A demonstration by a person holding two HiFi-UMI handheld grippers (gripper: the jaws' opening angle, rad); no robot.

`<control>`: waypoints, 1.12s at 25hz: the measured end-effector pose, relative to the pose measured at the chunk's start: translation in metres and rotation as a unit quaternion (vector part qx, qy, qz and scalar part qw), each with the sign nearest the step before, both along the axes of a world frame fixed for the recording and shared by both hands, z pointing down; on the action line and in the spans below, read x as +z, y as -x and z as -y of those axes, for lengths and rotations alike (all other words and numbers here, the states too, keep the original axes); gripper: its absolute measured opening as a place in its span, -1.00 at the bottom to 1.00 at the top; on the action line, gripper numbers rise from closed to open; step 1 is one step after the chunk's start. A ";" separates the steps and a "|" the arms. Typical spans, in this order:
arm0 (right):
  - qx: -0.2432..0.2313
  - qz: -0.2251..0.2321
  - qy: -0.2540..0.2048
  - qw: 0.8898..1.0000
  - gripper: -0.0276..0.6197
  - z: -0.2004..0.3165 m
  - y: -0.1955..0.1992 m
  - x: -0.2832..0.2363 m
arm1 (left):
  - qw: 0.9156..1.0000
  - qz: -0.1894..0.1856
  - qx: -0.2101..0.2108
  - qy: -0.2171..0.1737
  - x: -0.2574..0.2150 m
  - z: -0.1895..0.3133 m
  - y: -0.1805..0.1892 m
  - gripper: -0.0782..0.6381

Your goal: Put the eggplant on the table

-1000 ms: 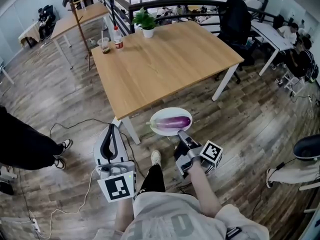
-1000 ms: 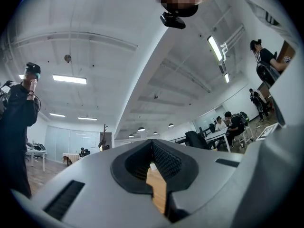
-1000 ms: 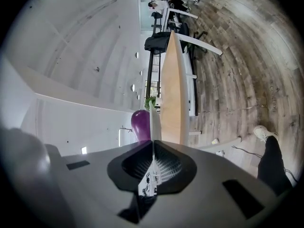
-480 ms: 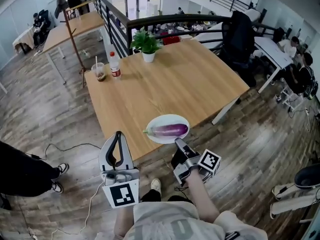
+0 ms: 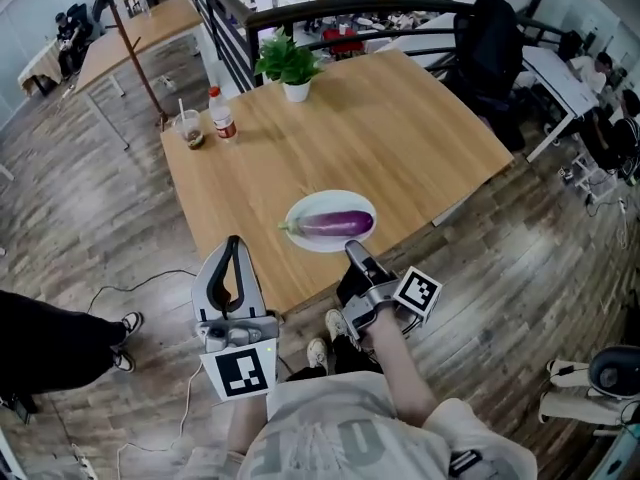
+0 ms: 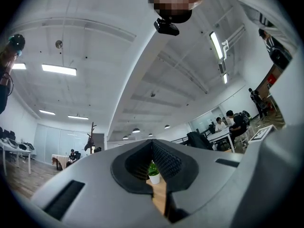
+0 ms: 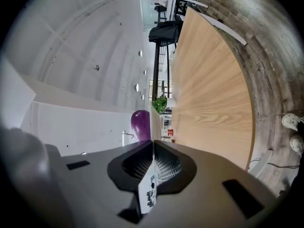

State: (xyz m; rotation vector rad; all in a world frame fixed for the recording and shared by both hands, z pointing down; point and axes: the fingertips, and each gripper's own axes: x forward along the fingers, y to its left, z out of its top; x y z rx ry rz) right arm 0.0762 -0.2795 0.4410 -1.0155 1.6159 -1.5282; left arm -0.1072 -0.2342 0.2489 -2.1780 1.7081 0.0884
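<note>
Left gripper: our left gripper (image 5: 235, 243) hangs short of the table's near edge. Its jaw tips meet and nothing is between them, so it is free for the pick.
Far corner: a cup (image 5: 188, 128), a bottle (image 5: 220, 113) and a potted plant (image 5: 288, 63) stand well apart from where we work, so they should not get in our way.
Table: the wooden table (image 5: 420, 128) has wide bare room on all sides of the plate.
Plate: the white plate (image 5: 330, 196) sits over the table's near side. We cannot tell whether it rests on the wood or hangs just above it.
Eggplant: the eggplant (image 5: 330, 224) lies lengthwise on the plate, stem end to the left, not yet on the table itself.
Handling: we judge it firm but easy to bruise. The skin is glossy and likely slick, and the body is round enough to roll if the plate tips. It is probably heavy for a plate held by one edge.
Where to grip: we would close across the thick middle, jaws square to its length and with mild pressure. The tapered ends would squirt out.
Right gripper: our right gripper (image 5: 352, 251) is clamped on the plate's near rim, the thin white edge pinched between its pads.
</note>
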 end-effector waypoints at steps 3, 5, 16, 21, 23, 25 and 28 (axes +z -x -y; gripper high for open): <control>-0.012 0.008 0.010 1.000 -0.83 0.016 0.008 0.010 | 1.000 -0.003 -0.018 -0.003 -0.004 0.015 0.007 -0.76; -0.020 0.011 0.019 1.000 -0.83 0.025 0.014 0.020 | 1.000 -0.006 -0.031 0.002 -0.002 0.024 0.014 -0.76; -0.027 0.018 0.074 0.997 -0.83 0.073 0.014 0.092 | 0.998 -0.004 -0.049 0.036 0.023 0.069 0.017 -0.76; -0.054 0.008 0.084 0.995 -0.83 0.081 0.016 0.136 | 0.996 -0.003 -0.057 0.073 0.050 0.085 0.017 -0.76; -0.051 0.001 0.096 0.994 -0.83 0.086 0.014 0.149 | 0.994 0.001 -0.057 0.090 0.059 0.094 0.015 -0.76; -0.045 0.003 0.106 0.993 -0.83 0.090 0.009 0.157 | 0.993 0.003 -0.056 0.101 0.067 0.102 0.011 -0.76; -0.035 0.000 0.118 0.992 -0.83 0.095 0.004 0.166 | 0.992 0.005 -0.051 0.114 0.077 0.112 0.006 -0.76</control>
